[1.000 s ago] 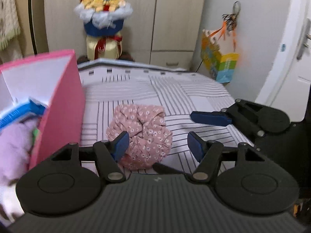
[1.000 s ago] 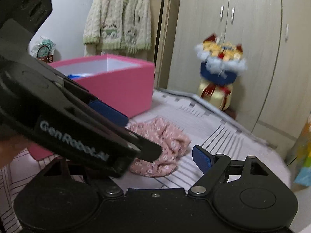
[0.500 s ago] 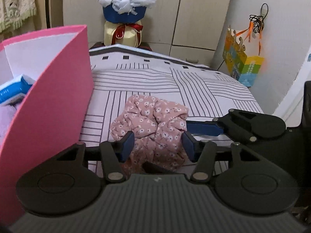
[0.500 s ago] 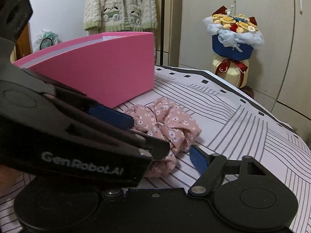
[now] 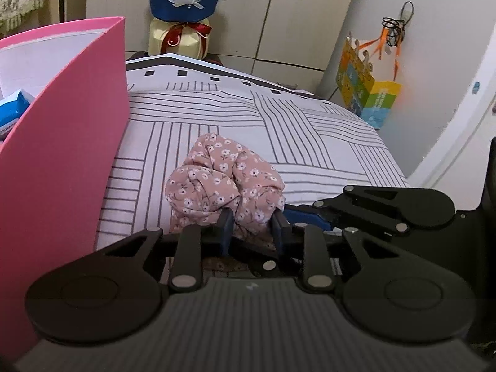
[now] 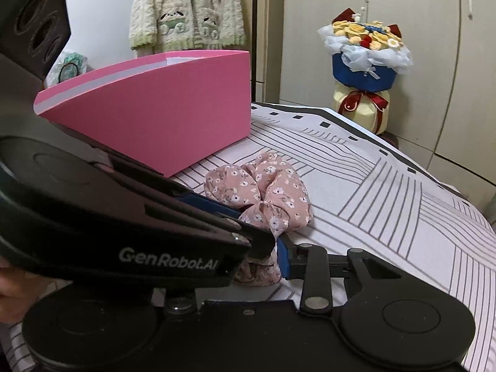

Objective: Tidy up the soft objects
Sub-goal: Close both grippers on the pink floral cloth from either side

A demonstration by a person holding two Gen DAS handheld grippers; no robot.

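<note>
- While both jaws have just been closing, the left gripper pinches a floral scrunchie on the striped bedsheet.
- Right gripper grips the scrunchie's near edge, half hidden by the left gripper.
- Pink box stands just beside.

You see a dusty-pink fabric scrunchie dotted with small white flowers, lying on a pale lilac-white bedsheet ruled with dark grey line blocks and small black squares along its edge. Beside it your tall cardboard box is bright pink outside and white inside, and a blue-and-white packet shows within it. Both black plastic grippers carry blue pads, and the bouquet behind has yellow and red blooms, white tissue, a royal-blue wrap, a cream base and a dark red ribbon.
</note>
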